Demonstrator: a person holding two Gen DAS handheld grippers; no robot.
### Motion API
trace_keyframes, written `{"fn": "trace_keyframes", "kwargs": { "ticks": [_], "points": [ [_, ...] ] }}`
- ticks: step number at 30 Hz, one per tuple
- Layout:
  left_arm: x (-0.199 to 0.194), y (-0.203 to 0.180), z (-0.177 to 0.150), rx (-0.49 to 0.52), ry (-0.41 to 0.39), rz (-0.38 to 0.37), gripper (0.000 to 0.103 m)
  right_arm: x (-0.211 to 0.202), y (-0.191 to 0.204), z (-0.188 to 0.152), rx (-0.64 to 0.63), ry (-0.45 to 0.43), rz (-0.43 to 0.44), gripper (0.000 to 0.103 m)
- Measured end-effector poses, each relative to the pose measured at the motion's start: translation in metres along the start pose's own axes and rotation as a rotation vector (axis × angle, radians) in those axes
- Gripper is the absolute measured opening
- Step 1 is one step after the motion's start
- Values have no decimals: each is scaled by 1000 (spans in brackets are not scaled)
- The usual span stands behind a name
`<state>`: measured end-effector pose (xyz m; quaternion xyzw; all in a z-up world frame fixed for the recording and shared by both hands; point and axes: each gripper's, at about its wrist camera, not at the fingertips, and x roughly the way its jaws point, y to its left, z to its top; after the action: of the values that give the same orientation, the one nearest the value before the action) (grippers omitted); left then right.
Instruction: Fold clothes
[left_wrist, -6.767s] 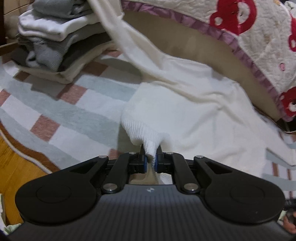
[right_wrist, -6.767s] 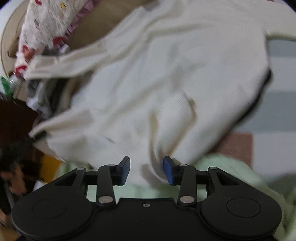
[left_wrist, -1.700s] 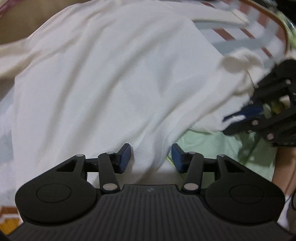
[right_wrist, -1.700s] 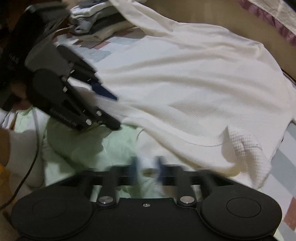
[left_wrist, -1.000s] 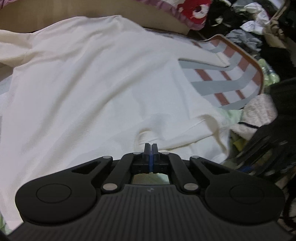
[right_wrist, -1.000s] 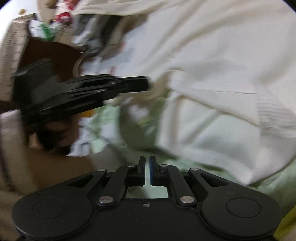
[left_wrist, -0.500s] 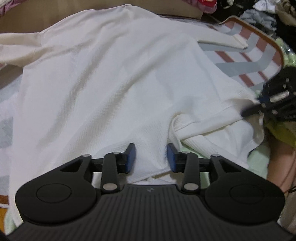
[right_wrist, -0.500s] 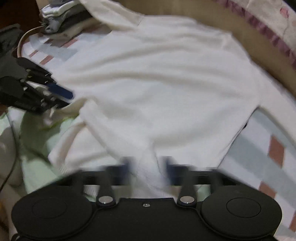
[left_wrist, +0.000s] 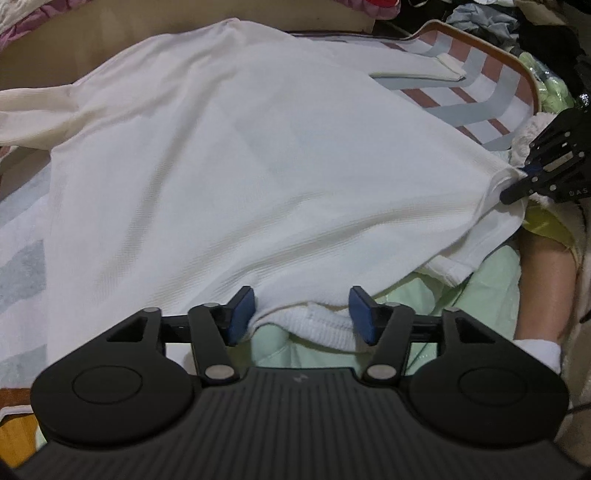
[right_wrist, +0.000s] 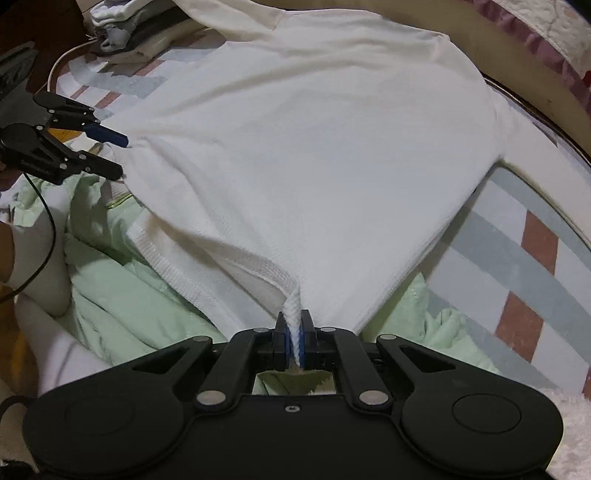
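A white long-sleeved knit top (left_wrist: 240, 158) lies spread over a striped rug, also in the right wrist view (right_wrist: 314, 147). My left gripper (left_wrist: 301, 317) is open, its jaws on either side of the ribbed hem (left_wrist: 325, 326). It shows at the left of the right wrist view (right_wrist: 110, 155), open at the hem's left corner. My right gripper (right_wrist: 294, 345) is shut on the ribbed hem (right_wrist: 273, 273), pulling it taut. It shows at the right of the left wrist view (left_wrist: 517, 181), pinching the hem's other corner.
The striped rug (right_wrist: 517, 266) lies under the top. A pale green garment (right_wrist: 122, 295) lies under the hem near me. A stack of folded clothes (right_wrist: 129, 33) sits at the far left. A quilted bed edge (right_wrist: 535, 40) runs behind. Loose clothes (left_wrist: 491, 18) pile at the far right.
My right gripper has closed on the ribbed hem and pulled it taut. My left gripper has opened wider at the hem. The top lies flatter.
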<state>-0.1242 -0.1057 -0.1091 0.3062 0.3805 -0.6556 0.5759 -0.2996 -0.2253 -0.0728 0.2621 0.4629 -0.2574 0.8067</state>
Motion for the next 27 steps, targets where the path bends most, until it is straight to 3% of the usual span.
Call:
{"fn": "trace_keyframes", "kwargs": {
  "ticks": [2,3,4,6,9,12,16,19,20,21,24,27],
  "points": [
    [4,-1,2,-10,9,28,54,-4,-1,-1,3,-6,5,7],
    [6,-2,2,-16,14,42,27,-5,-1,-1,5,-8,7,7],
    [8,-3,3,-21,18,56,11,-7,-2,-2,6,-11,9,7],
    [-5,9,2,-133,15,18,9,-11,-3,-3,9,-17,14,7],
    [-29,13,2,-188,-3,-53,7,-23,-1,-10,-103,28,-11,7],
    [-37,11,2,-200,13,-104,7,-22,-5,-12,-109,54,-15,7],
    [-17,3,-9,-188,108,-65,9,4,-5,-21,-144,129,-28,7],
    [-30,3,-14,-165,76,-57,10,14,-1,-24,-178,151,-38,7],
    [-41,7,-14,-186,49,-67,17,12,-2,-23,-171,148,-27,7],
    [-53,16,-14,-232,8,-61,28,9,-3,-22,-164,146,-16,7],
    [-89,52,-29,-421,-112,86,45,9,-9,-22,-155,155,-16,9],
    [-99,90,-52,-617,-132,230,47,9,0,-24,-216,176,15,23]
  ]
}}
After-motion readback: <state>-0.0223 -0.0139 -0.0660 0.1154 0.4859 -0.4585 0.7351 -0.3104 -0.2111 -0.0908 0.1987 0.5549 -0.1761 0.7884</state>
